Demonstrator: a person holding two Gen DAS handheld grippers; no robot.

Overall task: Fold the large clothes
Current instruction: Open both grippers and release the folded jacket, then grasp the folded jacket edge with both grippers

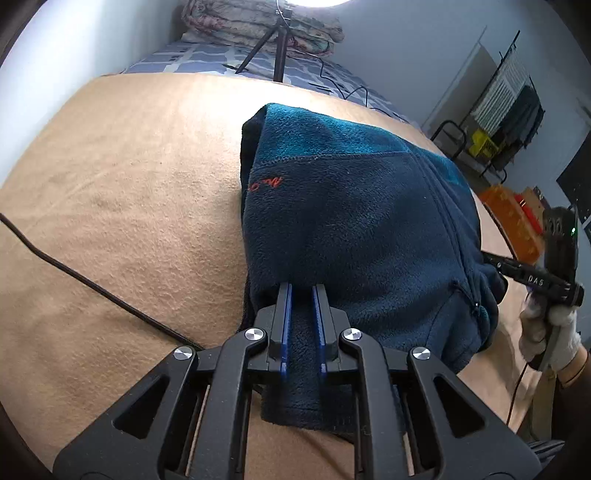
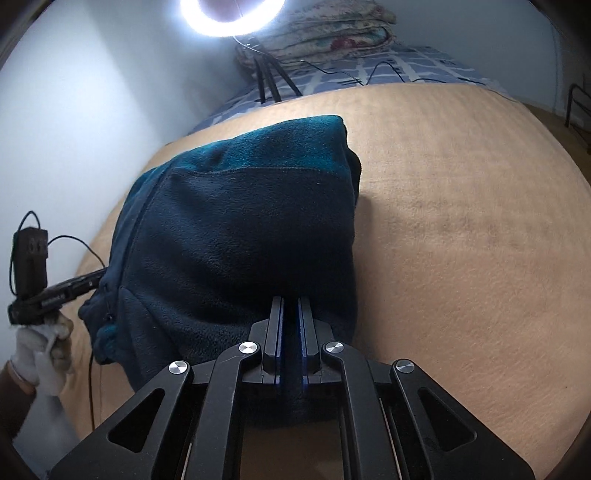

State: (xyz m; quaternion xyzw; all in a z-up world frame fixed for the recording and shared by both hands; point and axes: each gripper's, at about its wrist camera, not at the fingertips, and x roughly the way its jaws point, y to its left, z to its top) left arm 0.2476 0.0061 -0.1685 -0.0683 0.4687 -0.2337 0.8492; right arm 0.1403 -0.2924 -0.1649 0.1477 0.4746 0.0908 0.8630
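Observation:
A dark blue fleece jacket (image 1: 354,221) with a teal upper panel and a small red logo lies folded over on a tan blanket (image 1: 122,192). My left gripper (image 1: 303,291) is shut on the near left hem, with a thick fold of fleece pinched between its blue pads. In the right wrist view the same fleece jacket (image 2: 240,229) stretches away from my right gripper (image 2: 289,301), shut on the near right hem. Each gripper shows in the other's view: the right gripper (image 1: 491,258) at the jacket's right edge, the left gripper (image 2: 99,275) at its left edge, both held by white-gloved hands.
A tripod (image 1: 273,48) with a ring light (image 2: 232,18) stands beyond the blanket on a blue patterned sheet (image 1: 207,59), before folded quilts (image 1: 258,22). A black cable (image 1: 92,284) crosses the blanket at left. A clothes rack (image 1: 506,96) and orange crate (image 1: 509,214) stand right.

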